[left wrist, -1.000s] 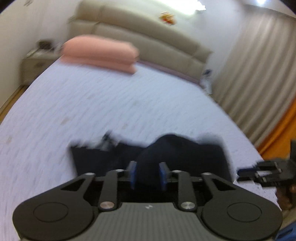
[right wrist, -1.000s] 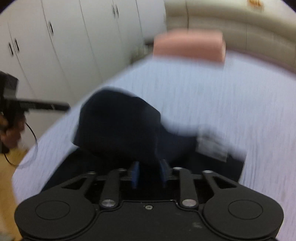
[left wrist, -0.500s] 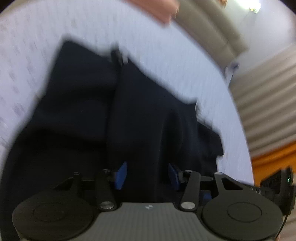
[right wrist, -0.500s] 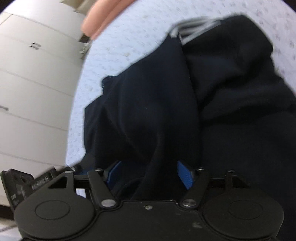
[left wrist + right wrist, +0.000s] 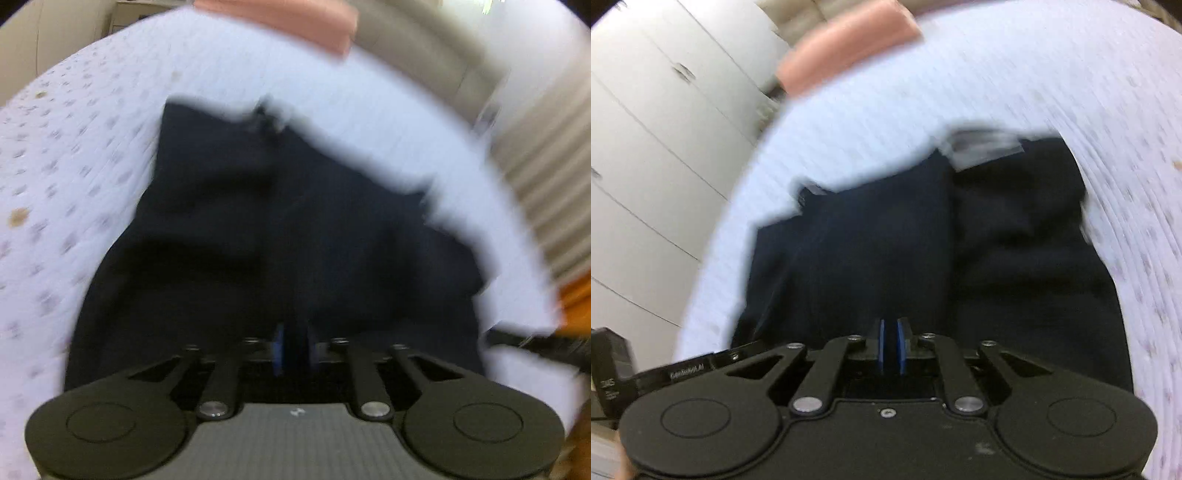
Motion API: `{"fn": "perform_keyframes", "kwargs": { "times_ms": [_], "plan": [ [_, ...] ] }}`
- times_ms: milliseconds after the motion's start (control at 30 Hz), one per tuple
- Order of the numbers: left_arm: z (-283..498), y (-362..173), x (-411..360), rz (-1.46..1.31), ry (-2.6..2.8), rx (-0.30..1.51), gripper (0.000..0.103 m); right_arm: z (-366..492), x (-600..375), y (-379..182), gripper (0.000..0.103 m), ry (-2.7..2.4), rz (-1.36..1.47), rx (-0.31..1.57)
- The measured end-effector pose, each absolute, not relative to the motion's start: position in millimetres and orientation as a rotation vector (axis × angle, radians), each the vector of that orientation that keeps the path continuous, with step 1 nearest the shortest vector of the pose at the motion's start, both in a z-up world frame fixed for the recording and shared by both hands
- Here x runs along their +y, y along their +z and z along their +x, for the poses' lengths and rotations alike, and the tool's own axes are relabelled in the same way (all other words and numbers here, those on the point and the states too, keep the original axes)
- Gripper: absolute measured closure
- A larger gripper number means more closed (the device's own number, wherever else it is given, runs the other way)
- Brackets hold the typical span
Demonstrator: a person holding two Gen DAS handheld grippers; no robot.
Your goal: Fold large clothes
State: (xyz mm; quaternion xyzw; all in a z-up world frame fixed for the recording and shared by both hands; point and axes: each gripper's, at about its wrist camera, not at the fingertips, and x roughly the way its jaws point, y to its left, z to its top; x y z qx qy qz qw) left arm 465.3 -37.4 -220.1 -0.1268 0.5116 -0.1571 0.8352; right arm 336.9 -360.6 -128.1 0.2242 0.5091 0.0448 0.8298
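Observation:
A large dark navy garment (image 5: 280, 229) lies spread on the pale patterned bed sheet (image 5: 66, 155); it also fills the right wrist view (image 5: 923, 251), with a grey label (image 5: 986, 147) at its far edge. My left gripper (image 5: 295, 349) has its blue pads close together with dark cloth between them at the garment's near edge. My right gripper (image 5: 890, 345) has its blue pads nearly touching over the garment's near edge; whether cloth sits between them is unclear. Both views are motion-blurred.
A pink pillow (image 5: 291, 18) lies at the head of the bed against a beige headboard (image 5: 417, 48). White wardrobe doors (image 5: 646, 155) stand left of the bed. Curtains (image 5: 546, 177) hang to the right. The other gripper (image 5: 613, 373) shows at the lower left.
Both grippers were open over the garment half a second ago; both have now closed at its near edge. The garment lies flatter on the bed than a second ago.

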Motion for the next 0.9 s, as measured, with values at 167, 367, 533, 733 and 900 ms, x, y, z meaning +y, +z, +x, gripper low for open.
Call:
{"fn": "perform_keyframes", "kwargs": {
  "times_ms": [167,367,533,733,900],
  "plan": [
    [448,-201,-20,-0.256,-0.383,1.02,0.064,313,-357,-136,0.08,-0.023,0.489,1.135],
    [452,-157,-21,-0.238,-0.486,0.895,0.064,303,-303,-76,0.04,0.033,0.342,0.878],
    [455,-156,-54,-0.176,-0.553,0.933,0.075,338,-243,-104,0.062,0.027,0.21,0.883],
    [454,-207,-73,-0.127,-0.565,1.031,0.078,333,-231,-161,0.063,-0.02,0.139,0.982],
    [432,-207,-74,-0.094,-0.525,0.938,0.078,325,-235,-168,0.063,0.012,0.139,0.935]
  ]
}}
